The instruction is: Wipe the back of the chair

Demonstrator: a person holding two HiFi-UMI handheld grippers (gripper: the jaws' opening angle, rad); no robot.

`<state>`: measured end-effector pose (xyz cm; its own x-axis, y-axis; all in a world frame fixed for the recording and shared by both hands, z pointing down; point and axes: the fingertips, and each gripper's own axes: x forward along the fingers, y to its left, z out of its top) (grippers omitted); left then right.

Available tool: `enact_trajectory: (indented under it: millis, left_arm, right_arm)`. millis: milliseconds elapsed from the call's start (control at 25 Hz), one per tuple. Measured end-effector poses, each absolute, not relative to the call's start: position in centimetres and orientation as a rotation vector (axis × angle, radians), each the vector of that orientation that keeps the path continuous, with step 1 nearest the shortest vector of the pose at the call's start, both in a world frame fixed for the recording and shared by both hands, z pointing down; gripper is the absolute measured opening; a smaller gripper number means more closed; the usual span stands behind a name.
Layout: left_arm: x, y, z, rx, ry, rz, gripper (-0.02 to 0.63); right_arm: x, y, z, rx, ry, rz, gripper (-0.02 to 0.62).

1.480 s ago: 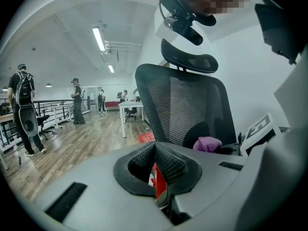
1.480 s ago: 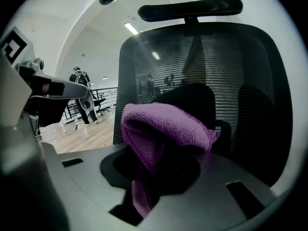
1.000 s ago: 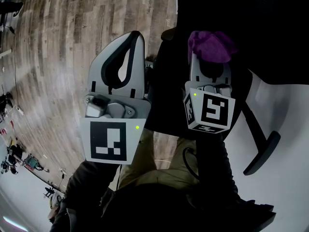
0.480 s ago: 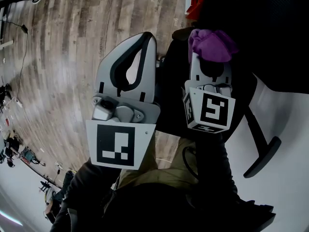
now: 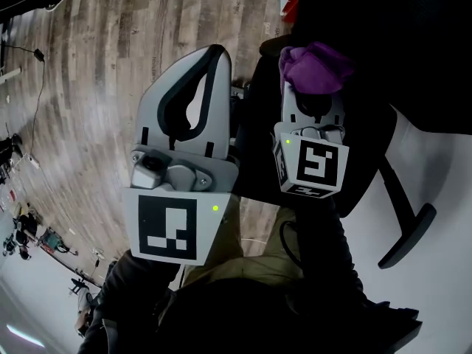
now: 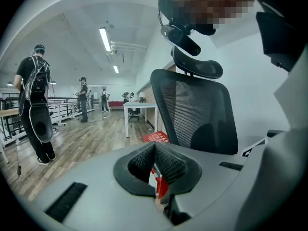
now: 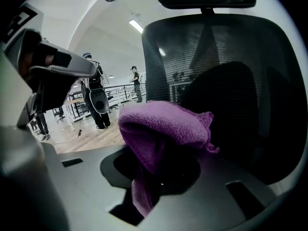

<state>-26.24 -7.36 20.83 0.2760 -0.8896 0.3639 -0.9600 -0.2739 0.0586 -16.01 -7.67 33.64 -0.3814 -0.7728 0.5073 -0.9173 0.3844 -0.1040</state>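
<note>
the black mesh chair back [image 7: 240, 81] stands upright just ahead of the right gripper [image 7: 162, 168], whose jaws clamp a bunched purple cloth [image 7: 163, 121] held close before the mesh. alongside, the left gripper [image 6: 155, 150] has its jaws pressed together on nothing, above a wooden floor [image 5: 110, 87].

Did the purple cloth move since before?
Yes, a little. The purple cloth slid left, farther from the chair's black arm at the right of the head view.
</note>
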Motion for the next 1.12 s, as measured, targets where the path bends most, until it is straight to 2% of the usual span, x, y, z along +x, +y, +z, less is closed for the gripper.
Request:
enact_trajectory:
  millis: [480,1120]
  left_arm:
    - [-25.0,-7.7,20.7,2.309,-1.692,0.395,0.009]
    - [-19.5,-8.0,21.2,2.363,-1.62,0.433,0.009]
  right_arm:
    - [-15.1,-7.6,33.9,1.446,-2.262,0.562,0.087]
    - [-8.9,-7.8,33.5,1.537,-2.225,0.578,0.087]
